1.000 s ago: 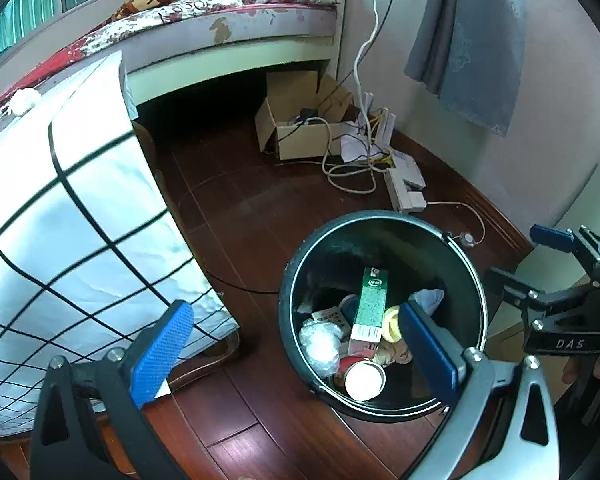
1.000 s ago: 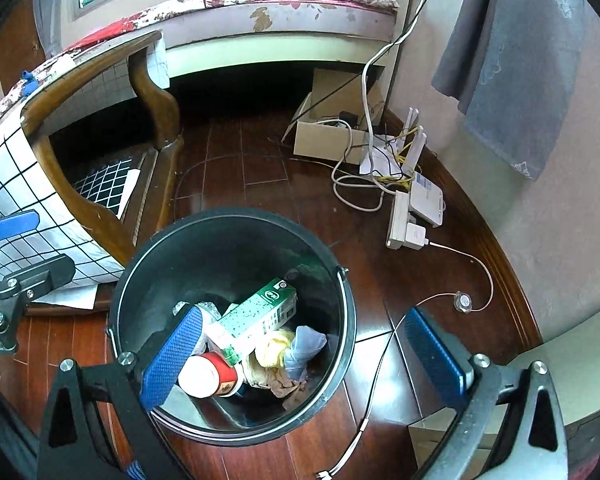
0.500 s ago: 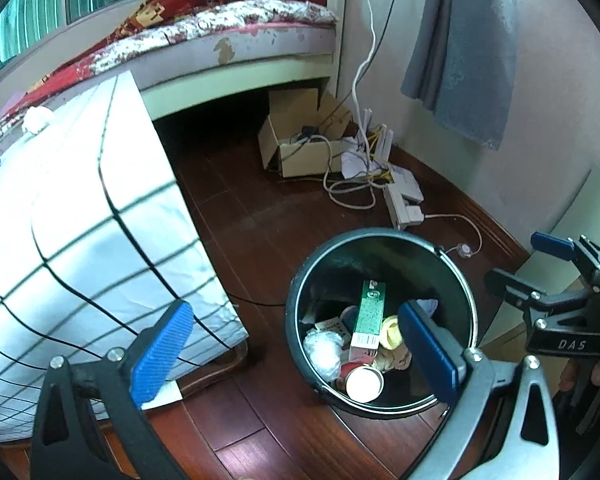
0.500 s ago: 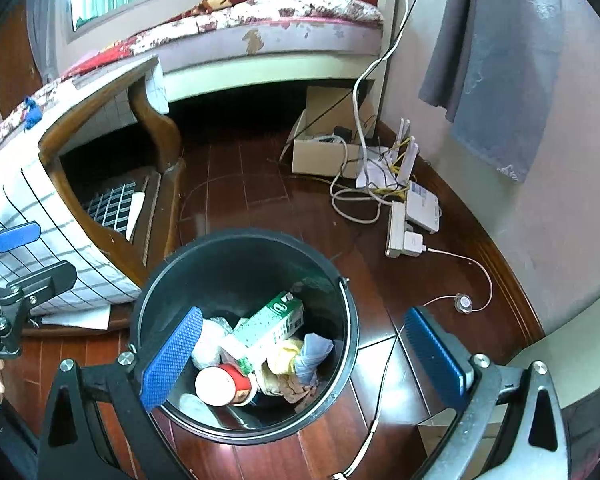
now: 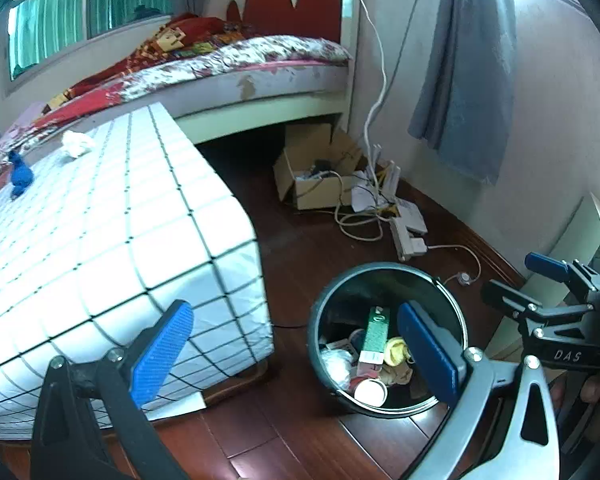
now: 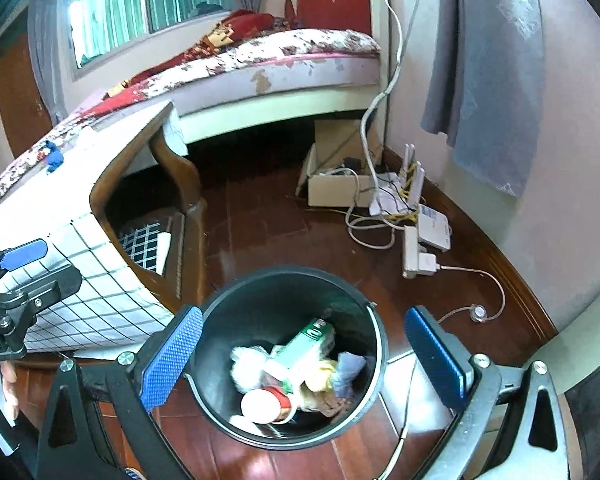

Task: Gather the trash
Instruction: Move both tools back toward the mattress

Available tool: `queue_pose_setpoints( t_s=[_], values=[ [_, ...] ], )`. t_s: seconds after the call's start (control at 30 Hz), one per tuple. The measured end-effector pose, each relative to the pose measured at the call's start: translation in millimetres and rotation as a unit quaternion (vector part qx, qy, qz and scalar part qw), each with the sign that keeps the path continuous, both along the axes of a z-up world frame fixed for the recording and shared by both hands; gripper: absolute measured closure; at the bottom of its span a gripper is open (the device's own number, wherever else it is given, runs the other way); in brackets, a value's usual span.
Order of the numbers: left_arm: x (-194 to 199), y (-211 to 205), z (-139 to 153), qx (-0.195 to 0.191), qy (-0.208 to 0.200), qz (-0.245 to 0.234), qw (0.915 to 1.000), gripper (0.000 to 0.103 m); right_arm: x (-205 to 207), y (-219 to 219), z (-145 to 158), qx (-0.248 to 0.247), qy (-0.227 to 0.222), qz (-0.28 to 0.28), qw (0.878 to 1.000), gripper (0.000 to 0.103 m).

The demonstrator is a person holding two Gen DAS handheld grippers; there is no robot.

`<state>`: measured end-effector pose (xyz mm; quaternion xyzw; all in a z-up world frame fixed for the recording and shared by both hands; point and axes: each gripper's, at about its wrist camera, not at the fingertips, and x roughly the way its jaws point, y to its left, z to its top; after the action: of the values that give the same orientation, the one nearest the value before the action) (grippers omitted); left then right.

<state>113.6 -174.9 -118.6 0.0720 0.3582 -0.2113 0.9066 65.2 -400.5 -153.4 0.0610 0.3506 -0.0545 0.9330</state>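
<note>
The trash bin [image 6: 288, 356], a round black bucket, stands on the dark wooden floor [image 6: 260, 236] just right of the low table draped in a white gridded cloth [image 5: 100, 232]. Inside it lies a heap of rubbish: a green and white carton [image 6: 306, 346] leaning across the top, a red paper cup [image 6: 262, 404] on its side at the near edge, a crumpled clear plastic bag [image 6: 248, 364] to the left, a yellowish wrapper [image 6: 320, 376] and a blue-grey scrap [image 6: 350, 372] to the right.

The right gripper [image 6: 302, 364] hangs over the bin, its blue-padded jaws spread wide and holding nothing, the bin's mouth showing between them. The left gripper [image 5: 296, 352] is beside it to the left, its jaws likewise wide apart and empty, one pad over the cloth's hanging edge, the other over the bin.

On the tabletop, at its far end, rest a crumpled white tissue [image 5: 76, 144] and a small blue object [image 5: 20, 174], well apart from the bin. Farther off, by the wall, an open cardboard box [image 5: 312, 176] sits under the bed [image 5: 236, 68], with a tangle of white cables [image 5: 360, 216] and a power strip [image 6: 414, 254] beside it. A grey curtain [image 6: 496, 76] hangs on the right.
</note>
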Motion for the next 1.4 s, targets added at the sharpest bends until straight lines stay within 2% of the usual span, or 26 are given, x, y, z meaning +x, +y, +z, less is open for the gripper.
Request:
queue_pose_setpoints(
  t_s=[0.43,0.57,0.7,0.87,1.1,1.27,1.4],
  values=[
    [6.4,71.1,32.5,-0.019,-0.034,0.064,0.9972,0.0,33.5,67.4,54.6,0.005,-0.046,0.049,0.998,0.001],
    [14.5,104.8,40.3,-0.025,-0.044,0.096,0.9941,0.0,50.6,97.9,70.6,0.012,-0.058,0.073,0.996,0.001],
    [28.1,147.5,47.1,-0.043,-0.042,0.126,0.9902,0.0,73.5,138.2,82.9,0.007,-0.06,0.12,0.991,0.001],
    [44.6,194.0,57.0,-0.032,-0.042,0.17,0.984,0.0,109.8,186.3,99.7,-0.001,-0.062,0.174,0.983,0.001],
    [78.7,256.9,78.8,-0.009,-0.042,0.237,0.9706,0.0,160.1,242.3,119.0,-0.015,-0.065,0.237,0.969,0.001],
    [102.1,278.5,81.2,-0.003,-0.037,0.255,0.9662,0.0,193.9,282.6,123.2,-0.04,-0.048,0.274,0.96,0.001],
    [125.9,286.0,77.3,-0.002,-0.032,0.261,0.9649,0.0,222.9,296.0,124.1,-0.025,-0.04,0.285,0.957,0.001]
  ],
)
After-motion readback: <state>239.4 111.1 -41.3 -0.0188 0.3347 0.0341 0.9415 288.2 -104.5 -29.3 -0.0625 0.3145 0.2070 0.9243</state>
